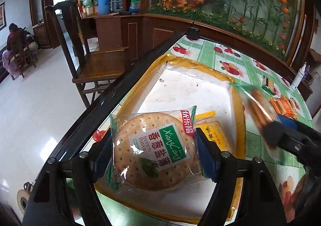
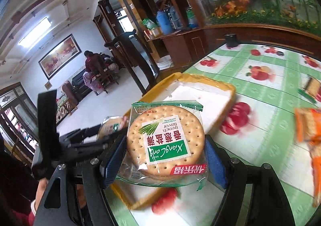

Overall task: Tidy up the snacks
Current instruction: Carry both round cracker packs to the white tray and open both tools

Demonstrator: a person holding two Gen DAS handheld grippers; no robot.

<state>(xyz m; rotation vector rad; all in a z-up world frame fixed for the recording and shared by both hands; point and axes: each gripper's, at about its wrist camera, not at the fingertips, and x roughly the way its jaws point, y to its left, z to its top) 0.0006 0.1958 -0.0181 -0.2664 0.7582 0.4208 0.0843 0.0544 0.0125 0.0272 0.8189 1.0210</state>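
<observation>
I have a round scallion cracker pack (image 1: 154,149) clamped in my left gripper (image 1: 154,151) and another (image 2: 166,141) in my right gripper (image 2: 165,145); next, lower both into the yellow-rimmed tray (image 1: 238,109) at twelve o'clock.

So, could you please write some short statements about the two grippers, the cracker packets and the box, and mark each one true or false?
1. The left gripper is shut on a round cracker packet with a green label. True.
2. The right gripper is empty. False: it grips a second round cracker packet with a green label.
3. The shallow white box with a yellow rim already holds a yellow square cracker packet. True.
4. The green tablecloth with fruit pictures has no other snacks on it. False: an orange snack packet lies on it.
</observation>
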